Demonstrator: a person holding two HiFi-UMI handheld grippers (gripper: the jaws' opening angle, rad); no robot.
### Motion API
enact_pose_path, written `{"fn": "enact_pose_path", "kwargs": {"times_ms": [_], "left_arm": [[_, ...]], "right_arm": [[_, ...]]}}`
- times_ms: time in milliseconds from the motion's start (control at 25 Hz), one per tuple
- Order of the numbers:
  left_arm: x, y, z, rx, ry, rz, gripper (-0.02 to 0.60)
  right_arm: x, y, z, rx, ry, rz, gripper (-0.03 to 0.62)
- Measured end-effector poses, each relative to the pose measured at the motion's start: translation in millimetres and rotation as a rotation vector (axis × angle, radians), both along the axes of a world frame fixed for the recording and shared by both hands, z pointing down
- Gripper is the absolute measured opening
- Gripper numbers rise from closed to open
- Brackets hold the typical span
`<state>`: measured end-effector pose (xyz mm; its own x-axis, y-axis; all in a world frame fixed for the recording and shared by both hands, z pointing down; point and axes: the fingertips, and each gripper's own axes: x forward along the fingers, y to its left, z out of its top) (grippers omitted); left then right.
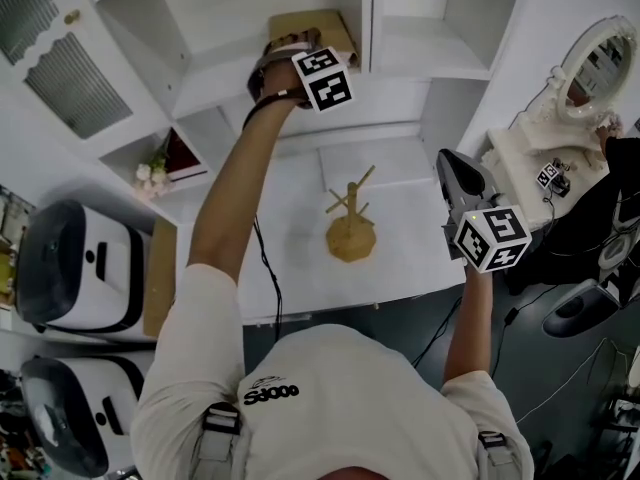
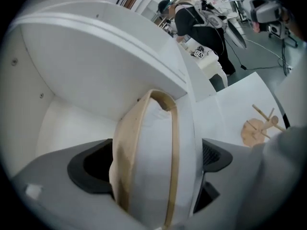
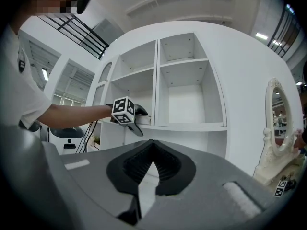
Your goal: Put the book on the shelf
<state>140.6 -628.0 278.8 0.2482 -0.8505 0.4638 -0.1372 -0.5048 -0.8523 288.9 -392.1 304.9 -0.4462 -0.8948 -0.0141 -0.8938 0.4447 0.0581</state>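
A tan-covered book (image 1: 312, 26) with white page edges lies in the upper left compartment of the white shelf unit (image 1: 240, 80). My left gripper (image 1: 290, 48) reaches into that compartment at arm's length. In the left gripper view the book (image 2: 144, 176) sits between the wide-spread jaws of the left gripper (image 2: 153, 155), and a thin gap shows at each pad, so they do not press on it. My right gripper (image 1: 452, 168) hangs lower right over the table, shut and empty. In the right gripper view the right gripper (image 3: 152, 164) faces the shelf unit (image 3: 187, 126) and the left gripper (image 3: 125, 113).
A small wooden peg stand (image 1: 350, 230) is on the white table (image 1: 300, 268) below the shelves. A white vanity mirror (image 1: 590, 63) stands at the right, two white machines (image 1: 70, 268) at the left, flowers (image 1: 152, 173) in a low cubby. A person in dark clothes (image 2: 196, 18) stands behind.
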Motion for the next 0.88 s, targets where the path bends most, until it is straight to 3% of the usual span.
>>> {"fn": "enact_pose_path", "kwargs": {"times_ms": [160, 280, 360, 560, 640, 760, 880], "left_arm": [[0, 33, -15, 0.060, 0.135, 0.095, 0.563], [-15, 59, -18, 0.103, 0.168, 0.115, 0.526], [-23, 78, -20, 0.105, 0.229, 0.139, 0.492], [-51, 129, -26, 0.049, 0.493, 0.216, 0.335], [-64, 149, -25, 0.049, 0.540, 0.266, 0.252], [-82, 174, -15, 0.044, 0.592, 0.304, 0.202], [-97, 192, -6, -0.006, 0.788, 0.298, 0.127]], "right_arm": [[-4, 10, -3, 0.006, -0.004, -0.004, 0.002], [-7, 13, -7, 0.014, -0.007, 0.004, 0.002], [-12, 15, -10, 0.022, -0.004, 0.007, 0.002], [-31, 20, -19, 0.049, 0.003, 0.010, 0.002], [-39, 22, -22, 0.057, 0.009, 0.013, 0.002], [-51, 24, -25, 0.064, 0.037, 0.022, 0.002], [-63, 23, -26, 0.073, 0.071, 0.030, 0.002]]}}
